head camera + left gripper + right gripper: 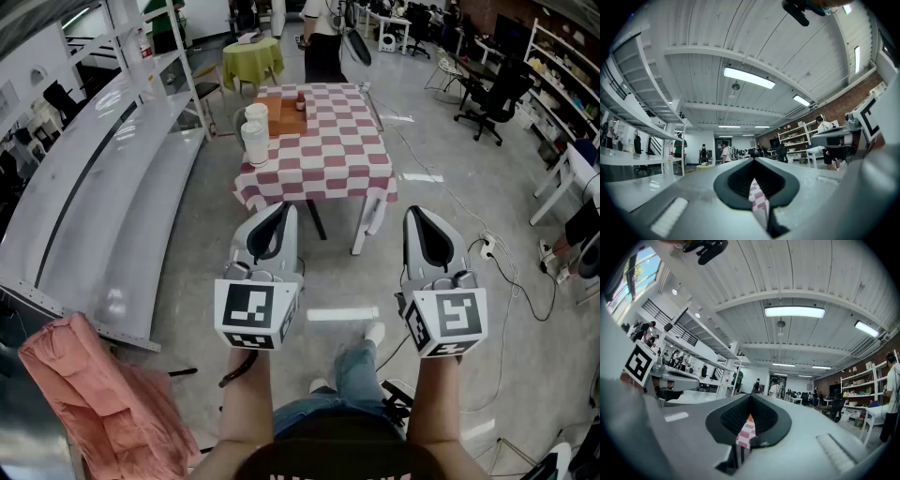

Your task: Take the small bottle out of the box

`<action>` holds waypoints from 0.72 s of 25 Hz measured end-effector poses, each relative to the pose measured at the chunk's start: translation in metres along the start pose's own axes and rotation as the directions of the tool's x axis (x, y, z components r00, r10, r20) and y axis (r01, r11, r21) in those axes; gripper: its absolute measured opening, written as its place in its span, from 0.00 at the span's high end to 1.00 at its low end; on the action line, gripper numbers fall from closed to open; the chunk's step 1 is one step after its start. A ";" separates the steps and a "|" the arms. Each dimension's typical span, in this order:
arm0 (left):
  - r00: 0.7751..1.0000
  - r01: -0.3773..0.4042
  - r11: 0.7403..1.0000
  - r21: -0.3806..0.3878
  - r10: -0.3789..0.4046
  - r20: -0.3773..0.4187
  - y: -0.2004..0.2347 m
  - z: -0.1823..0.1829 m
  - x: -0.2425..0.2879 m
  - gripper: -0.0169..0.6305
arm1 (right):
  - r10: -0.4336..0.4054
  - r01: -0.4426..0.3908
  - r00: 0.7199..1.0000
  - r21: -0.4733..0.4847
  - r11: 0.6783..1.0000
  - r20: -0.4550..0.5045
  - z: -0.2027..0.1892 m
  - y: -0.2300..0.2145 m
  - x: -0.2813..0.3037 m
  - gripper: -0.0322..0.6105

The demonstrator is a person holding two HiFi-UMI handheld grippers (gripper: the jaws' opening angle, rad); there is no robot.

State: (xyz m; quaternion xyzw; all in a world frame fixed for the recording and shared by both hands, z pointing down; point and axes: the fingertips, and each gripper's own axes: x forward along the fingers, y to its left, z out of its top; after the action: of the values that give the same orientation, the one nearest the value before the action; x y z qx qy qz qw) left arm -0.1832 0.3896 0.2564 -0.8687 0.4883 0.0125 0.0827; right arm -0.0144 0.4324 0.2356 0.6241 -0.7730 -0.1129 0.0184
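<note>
The small bottle [301, 101] is far away, near the top middle of the head view. It sits at the far edge of a brown box [278, 118]. The box is on a table with a red and white checked cloth [328, 141]. The bottle looks like it stands straight up, with its long side going up and down. It is too tiny to see its top well. Two white cups [254, 139] stand at the left side of the table, just beside the box.

The left gripper [287, 210] and the right gripper [413, 212] are in the lower half of the head view, side by side. Both are well apart from the table. They point forward at the table and sit about level. Each one has a cube with black and white squares, the left cube [255, 314] and the right cube [450, 321]. Two bare arms reach up from the bottom of the frame to the cubes.

In the left gripper view the left gripper [753, 159] has its jaws together at the tips, with nothing held. A bit of the checked cloth [758, 201] shows through the thin gap below. In the right gripper view the right gripper [750, 397] looks the same, jaws together and holding nothing. The checked cloth [746, 434] shows there too.

A pink cloth [94, 394] lies in the lower left of the head view.
</note>
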 end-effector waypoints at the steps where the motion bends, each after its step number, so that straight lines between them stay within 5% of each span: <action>1: 1.000 -0.007 1.000 -0.005 0.007 0.000 0.002 -0.001 0.000 0.98 | 0.004 -0.004 1.000 0.002 1.000 -0.001 -0.001 0.000 0.001 0.95; 18: 0.999 -0.025 0.999 -0.033 0.025 -0.027 0.018 -0.021 0.056 0.98 | 0.040 -0.039 0.999 0.017 0.999 -0.031 -0.026 -0.022 0.051 0.95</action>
State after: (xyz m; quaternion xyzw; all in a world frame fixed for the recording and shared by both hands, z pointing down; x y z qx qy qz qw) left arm -0.1701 0.3297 0.2691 -0.8638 0.4999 0.0101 0.0617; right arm -0.0003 0.3749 0.2514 0.6106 -0.7856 -0.0962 0.0275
